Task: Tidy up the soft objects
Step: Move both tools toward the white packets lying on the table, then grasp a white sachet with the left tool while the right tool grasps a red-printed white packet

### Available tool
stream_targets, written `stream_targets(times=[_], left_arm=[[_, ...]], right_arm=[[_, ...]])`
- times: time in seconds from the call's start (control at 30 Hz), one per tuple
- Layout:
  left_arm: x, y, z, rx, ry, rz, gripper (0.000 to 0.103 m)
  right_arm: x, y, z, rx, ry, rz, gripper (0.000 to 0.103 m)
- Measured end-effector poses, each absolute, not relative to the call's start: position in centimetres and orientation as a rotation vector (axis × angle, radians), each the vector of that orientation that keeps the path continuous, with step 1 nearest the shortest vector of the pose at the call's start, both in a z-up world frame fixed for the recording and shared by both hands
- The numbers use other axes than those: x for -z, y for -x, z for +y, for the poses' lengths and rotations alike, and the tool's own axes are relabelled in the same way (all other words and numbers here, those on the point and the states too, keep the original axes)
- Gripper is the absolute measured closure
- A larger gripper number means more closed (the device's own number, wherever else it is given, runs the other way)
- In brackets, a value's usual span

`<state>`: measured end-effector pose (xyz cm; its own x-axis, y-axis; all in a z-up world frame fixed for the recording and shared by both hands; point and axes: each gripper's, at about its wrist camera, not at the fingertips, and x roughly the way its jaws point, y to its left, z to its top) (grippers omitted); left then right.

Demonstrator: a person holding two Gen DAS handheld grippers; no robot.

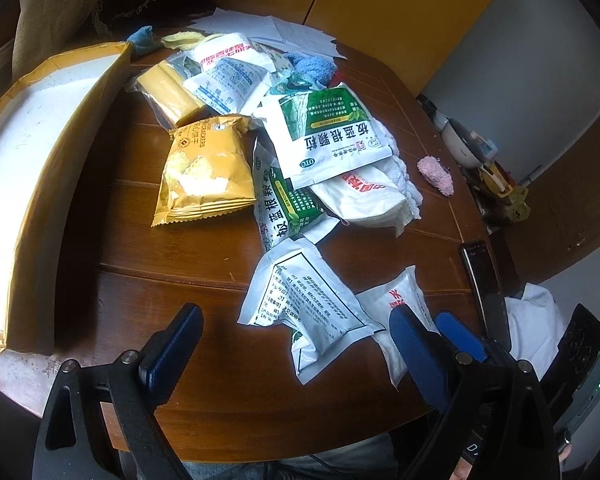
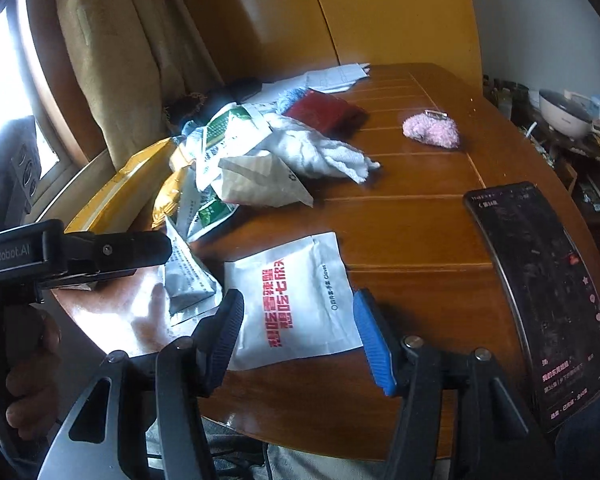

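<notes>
On the wooden counter (image 1: 180, 292) a heap of soft packets is lying beside a long yellow box (image 1: 40, 184). Just beside the box a yellow cracker bag (image 1: 204, 172) is resting, and beyond it, farther from the box, green-and-white sachets (image 1: 332, 136) are overlapping a white cloth (image 2: 320, 148). Well away from the box, past the heap, a pink fluffy pad (image 2: 432, 130) is sitting alone, and a phone (image 2: 540, 292) is lying at the counter's far edge.

The right tool (image 2: 300, 344) is hovering with its blue pads spread wide; a white packet with red print (image 2: 292, 304) is lying flat on the counter between them, and the pads are not pressing on it. The left tool (image 1: 296, 348) is likewise standing released, pointing down at a white printed sachet (image 1: 304, 308) near the front of the heap, gripping nothing.
</notes>
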<state>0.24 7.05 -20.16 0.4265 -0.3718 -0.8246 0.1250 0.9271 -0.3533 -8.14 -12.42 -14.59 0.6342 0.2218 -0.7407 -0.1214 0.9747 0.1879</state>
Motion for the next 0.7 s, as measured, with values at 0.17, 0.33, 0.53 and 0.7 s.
stream_targets(times=[0.17, 0.33, 0.53, 0.7], left_arm=[[20.8, -1.2, 5.8, 0.262, 0.168, 1.087, 0.023], [20.8, -1.1, 5.7, 0.222, 0.091, 1.041, 0.048], [20.0, -0.5, 7.7, 0.270, 0.143, 1.010, 0.073], [20.1, -0.1, 9.1, 0.309, 0.206, 1.015, 0.074]], right_arm=[[14.9, 7.9, -10.6, -0.190, -0.020, 0.859, 0.046], [15.2, 7.9, -7.8, -0.199, 0.088, 0.866, 0.046], [15.3, 7.8, -5.7, -0.214, 0.195, 0.877, 0.060], [15.1, 7.9, -4.9, -0.211, 0.227, 0.870, 0.064]])
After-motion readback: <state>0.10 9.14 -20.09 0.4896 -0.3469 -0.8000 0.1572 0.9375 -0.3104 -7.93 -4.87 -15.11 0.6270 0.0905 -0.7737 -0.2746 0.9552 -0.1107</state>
